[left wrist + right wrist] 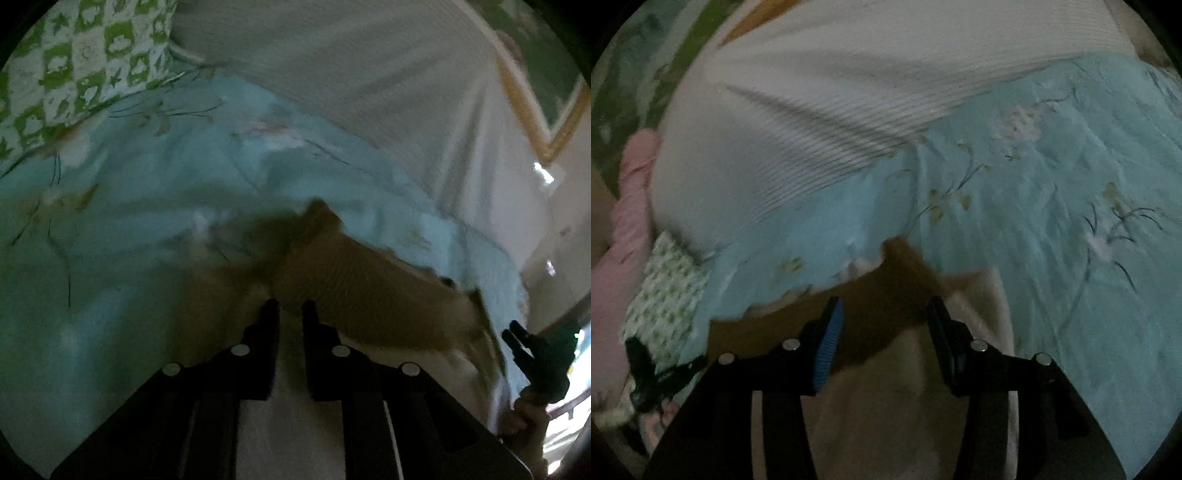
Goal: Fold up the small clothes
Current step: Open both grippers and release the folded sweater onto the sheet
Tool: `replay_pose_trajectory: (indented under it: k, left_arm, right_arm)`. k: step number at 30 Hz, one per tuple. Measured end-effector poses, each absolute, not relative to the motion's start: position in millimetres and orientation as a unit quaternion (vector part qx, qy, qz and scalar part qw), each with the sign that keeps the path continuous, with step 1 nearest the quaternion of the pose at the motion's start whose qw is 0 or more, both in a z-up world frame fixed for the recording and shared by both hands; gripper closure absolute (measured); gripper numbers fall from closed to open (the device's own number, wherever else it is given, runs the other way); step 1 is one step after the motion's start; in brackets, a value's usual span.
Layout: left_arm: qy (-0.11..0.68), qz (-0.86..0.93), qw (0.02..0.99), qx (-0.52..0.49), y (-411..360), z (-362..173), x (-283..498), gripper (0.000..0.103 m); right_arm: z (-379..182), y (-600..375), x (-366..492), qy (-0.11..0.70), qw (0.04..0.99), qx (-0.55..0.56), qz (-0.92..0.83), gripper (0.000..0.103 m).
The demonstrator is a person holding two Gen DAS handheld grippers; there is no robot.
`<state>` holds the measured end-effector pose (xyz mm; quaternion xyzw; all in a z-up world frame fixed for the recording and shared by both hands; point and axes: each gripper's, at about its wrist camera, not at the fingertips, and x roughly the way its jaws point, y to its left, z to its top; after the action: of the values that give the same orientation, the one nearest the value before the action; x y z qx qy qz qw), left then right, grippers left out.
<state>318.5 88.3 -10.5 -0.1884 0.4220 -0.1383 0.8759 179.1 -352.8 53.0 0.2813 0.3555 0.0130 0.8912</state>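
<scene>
Brown garment (351,280): lower centre, on blue floral sheet (147,206). Left gripper (290,306): jaws narrow, garment edge at the tips; whether gripped, cannot tell. Right gripper (886,308): half open over garment, clamping nothing. White ribbed cloth (812,92): upper frame. Green checked pillow (74,62): upper left.

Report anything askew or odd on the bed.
The small tan knit garment lies rumpled and skewed on the light blue floral bedsheet, one end bunched into a peak. Frames are blurred; nothing looks spilled or damaged.
</scene>
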Motion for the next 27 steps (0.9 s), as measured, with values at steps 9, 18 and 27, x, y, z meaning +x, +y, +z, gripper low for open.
replay_pose_trajectory:
  k: [9, 18, 27]
  left_arm:
    - [0.409, -0.211, 0.871, -0.173, 64, -14, 194, 0.081]
    - [0.433, -0.153, 0.869, -0.183, 106, -37, 165, 0.087]
    - [0.433, -0.137, 0.863, -0.219, 127, -29, 117, 0.073]
  right_arm:
    - [56, -295, 90, 0.394, 0.885, 0.231, 0.093, 0.048]
    - [38, -334, 50, 0.414, 0.876, 0.247, 0.002, 0.053]
    - [65, -312, 13, 0.385, 0.888, 0.249, 0.01, 0.05]
